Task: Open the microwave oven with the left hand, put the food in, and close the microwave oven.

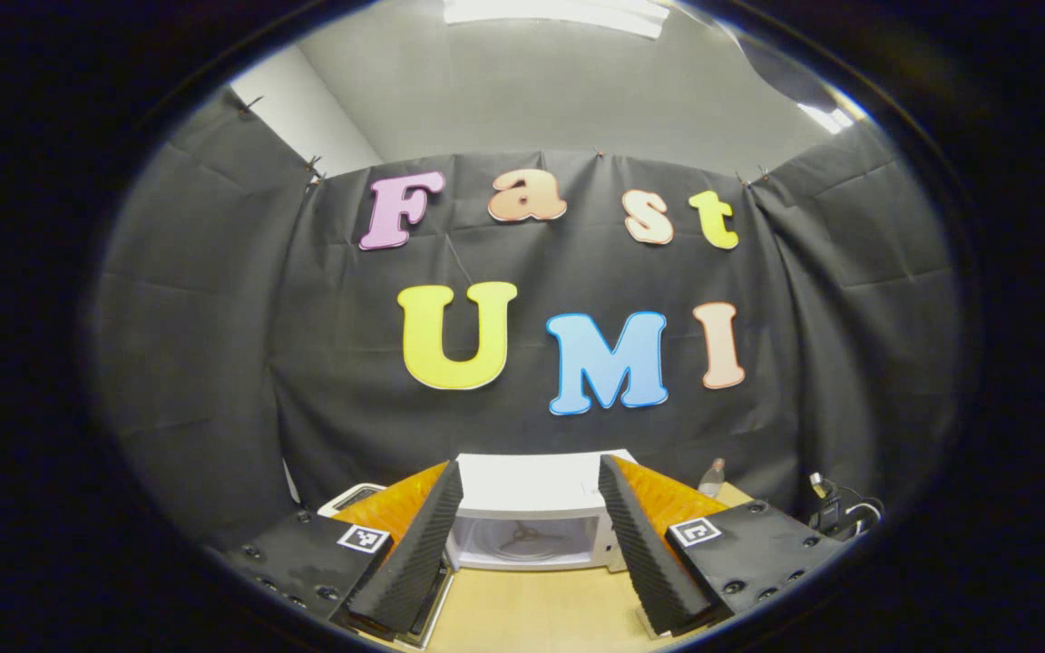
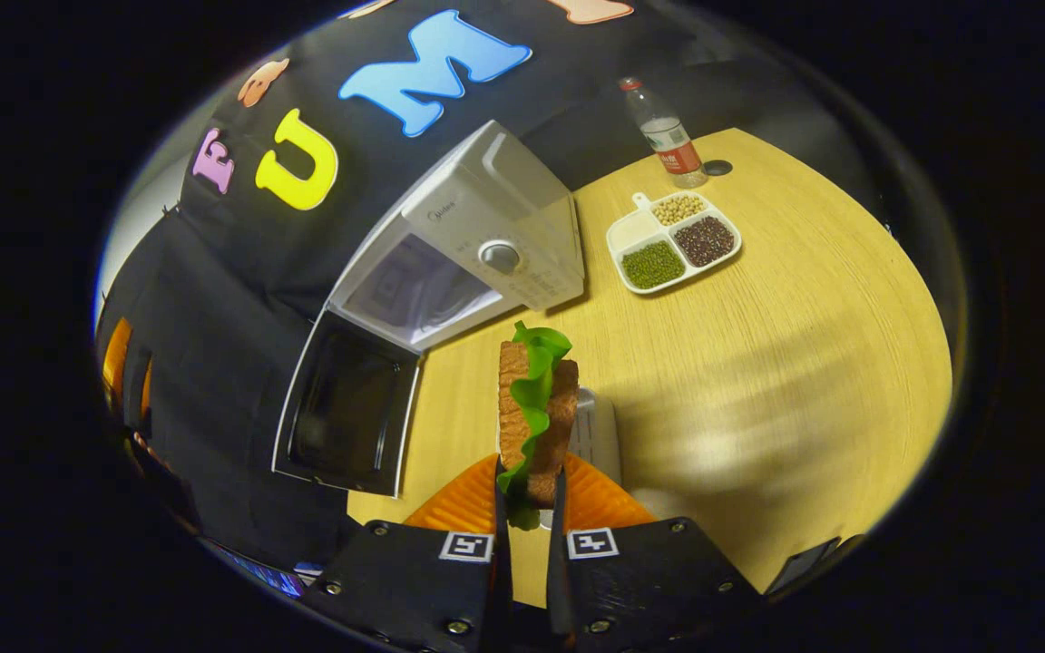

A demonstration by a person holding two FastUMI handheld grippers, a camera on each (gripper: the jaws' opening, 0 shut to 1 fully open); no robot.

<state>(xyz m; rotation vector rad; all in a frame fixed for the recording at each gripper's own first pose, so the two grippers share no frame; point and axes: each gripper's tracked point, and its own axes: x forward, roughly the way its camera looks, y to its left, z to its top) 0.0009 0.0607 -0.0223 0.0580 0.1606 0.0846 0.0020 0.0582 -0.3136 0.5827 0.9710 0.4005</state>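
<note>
My right gripper (image 2: 530, 508) jaws clamp the sandwich (image 2: 536, 413), long axis pointing forward. The open microwave (image 2: 450, 263) cavity lies at 11 o'clock on the tabletop (image 2: 758, 363). Left gripper (image 1: 532, 544) jaws stand apart.

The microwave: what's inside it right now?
The microwave stands open, door swung aside. Inside, the left gripper view shows a bare turntable hub, no food. The cavity's side corners are hidden behind the left gripper fingers.

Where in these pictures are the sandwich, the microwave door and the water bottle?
sandwich (image 2: 536, 408): right gripper view, on its lettuce between the bread slices.
microwave door (image 2: 346, 413): right gripper view, on the dark window of the open door.
water bottle (image 2: 668, 136): right gripper view, on its body.
</note>
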